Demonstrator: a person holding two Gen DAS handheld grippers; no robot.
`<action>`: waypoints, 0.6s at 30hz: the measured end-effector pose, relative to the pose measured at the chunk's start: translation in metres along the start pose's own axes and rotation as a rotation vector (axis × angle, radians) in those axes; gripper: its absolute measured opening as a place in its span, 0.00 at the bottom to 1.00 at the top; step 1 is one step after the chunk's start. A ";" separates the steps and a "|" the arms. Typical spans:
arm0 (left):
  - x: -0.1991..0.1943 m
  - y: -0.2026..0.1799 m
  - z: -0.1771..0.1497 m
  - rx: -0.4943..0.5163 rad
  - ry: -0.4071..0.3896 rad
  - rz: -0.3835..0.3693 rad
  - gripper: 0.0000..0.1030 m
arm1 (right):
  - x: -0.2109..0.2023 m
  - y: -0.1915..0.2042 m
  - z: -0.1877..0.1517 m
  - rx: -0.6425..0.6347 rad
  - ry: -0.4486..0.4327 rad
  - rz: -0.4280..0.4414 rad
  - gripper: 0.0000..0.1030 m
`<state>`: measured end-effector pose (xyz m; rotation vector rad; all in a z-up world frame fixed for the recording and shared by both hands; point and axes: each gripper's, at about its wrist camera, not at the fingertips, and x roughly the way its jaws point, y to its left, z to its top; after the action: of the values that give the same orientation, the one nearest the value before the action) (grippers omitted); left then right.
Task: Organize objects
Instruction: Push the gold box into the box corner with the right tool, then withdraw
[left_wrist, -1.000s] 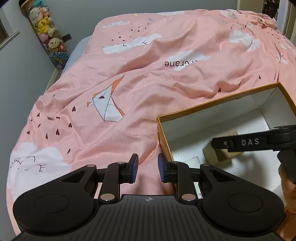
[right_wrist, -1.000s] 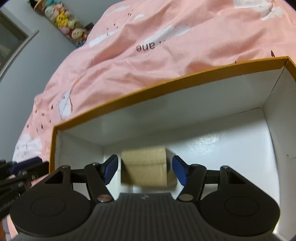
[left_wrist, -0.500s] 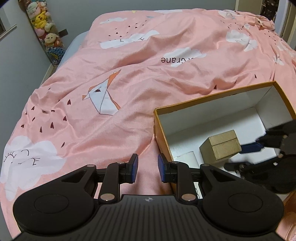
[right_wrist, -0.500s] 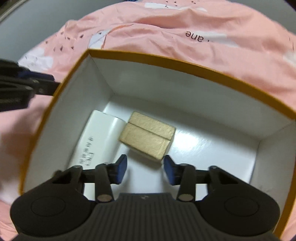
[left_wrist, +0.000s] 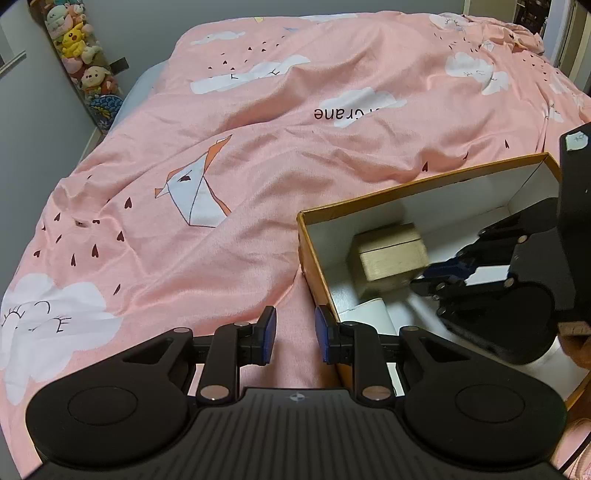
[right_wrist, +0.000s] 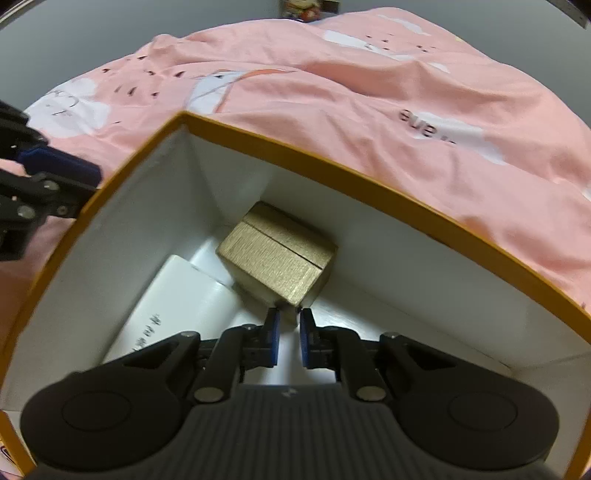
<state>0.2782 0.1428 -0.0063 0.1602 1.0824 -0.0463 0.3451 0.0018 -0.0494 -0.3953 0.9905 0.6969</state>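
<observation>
Right claw (right_wrist: 287, 334) is sitting inside the orange-rimmed box (right_wrist: 332, 155), fingers nearly pressed together with only a narrow gap, pinching nothing. Its tips are touching or just short of the near corner of the small gold box (right_wrist: 277, 258); can't tell which.

The gold box is lying tilted in the far left corner of the orange-rimmed box, close to both white walls. A white packet (right_wrist: 177, 314) with dark print is lying flat on the box floor just left of and nearer than the gold box, its far end touching or tucked under it.

Left claw (left_wrist: 294, 334) is hovering outside the orange-rimmed box (left_wrist: 424, 184), over the pink bedspread (left_wrist: 258, 147), fingers spread a little and gripping nothing. Its right finger is sitting just beside the box's near left wall.

In the left view the right claw (left_wrist: 439, 273) is reaching in from the right toward the gold box (left_wrist: 389, 254); the white packet (left_wrist: 373, 314) is showing just near of it.

The orange-rimmed box is resting on the bed, right of the printed crane. Plush toys (left_wrist: 79, 44) are hanging on the far left wall.
</observation>
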 end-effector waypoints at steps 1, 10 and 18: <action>0.000 0.000 0.000 -0.001 0.000 0.000 0.28 | 0.000 0.003 0.001 -0.011 -0.007 0.010 0.10; -0.001 -0.001 0.000 -0.011 -0.003 0.006 0.28 | 0.002 0.024 0.010 -0.093 -0.052 0.065 0.03; -0.034 -0.005 -0.010 -0.032 -0.054 0.002 0.28 | -0.033 0.015 -0.001 -0.046 -0.077 0.064 0.04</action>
<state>0.2532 0.1375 0.0187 0.1307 1.0285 -0.0311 0.3223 0.0002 -0.0211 -0.3754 0.9191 0.7882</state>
